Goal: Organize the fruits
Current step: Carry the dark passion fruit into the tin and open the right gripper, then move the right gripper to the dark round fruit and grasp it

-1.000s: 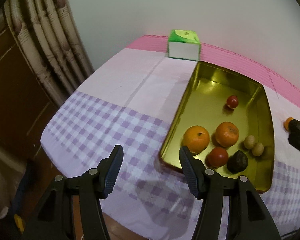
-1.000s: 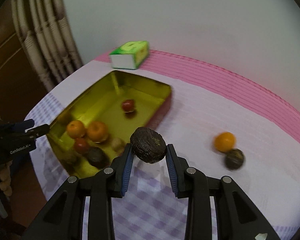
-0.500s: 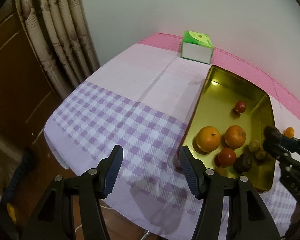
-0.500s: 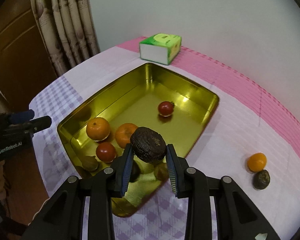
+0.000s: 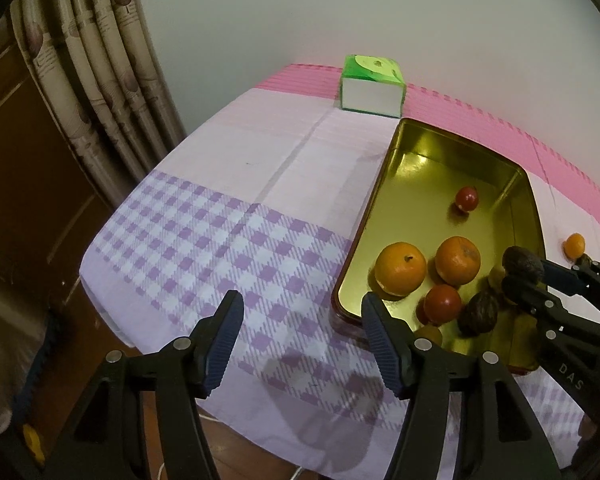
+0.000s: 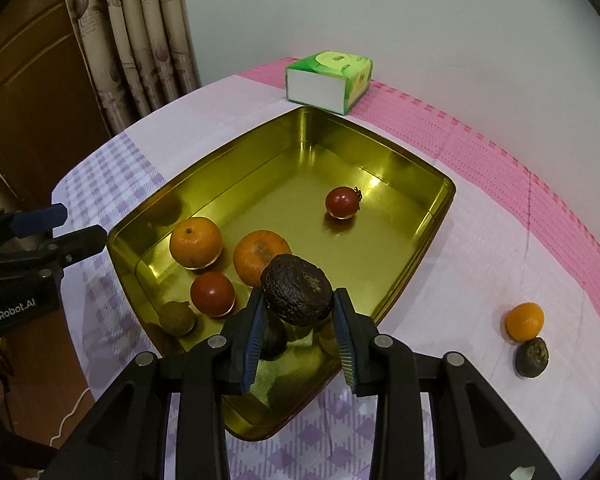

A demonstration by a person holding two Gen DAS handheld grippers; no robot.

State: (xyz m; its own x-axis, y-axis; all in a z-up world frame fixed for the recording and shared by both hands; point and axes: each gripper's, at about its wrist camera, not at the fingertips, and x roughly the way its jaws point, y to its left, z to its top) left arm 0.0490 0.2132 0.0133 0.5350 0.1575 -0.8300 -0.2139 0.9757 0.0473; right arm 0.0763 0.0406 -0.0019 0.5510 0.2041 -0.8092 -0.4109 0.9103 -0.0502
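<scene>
The right tongs (image 6: 298, 312) clamp a dark wrinkled fruit (image 6: 297, 289), its long axis lying crosswise between the pads, raised above the near end of the gold tray (image 6: 414, 240). In the tray: two oranges (image 6: 196, 242), two red tomatoes (image 6: 342, 202), a small brown fruit (image 6: 176, 318) at 7 o'clock. The left tongs (image 5: 302, 338) gape wide with nothing between them, above the checked cloth beside the tray. On the tabletop (image 6: 480, 248) at 4 o'clock, a small orange (image 6: 525, 321) touches another dark fruit (image 6: 532, 357).
</scene>
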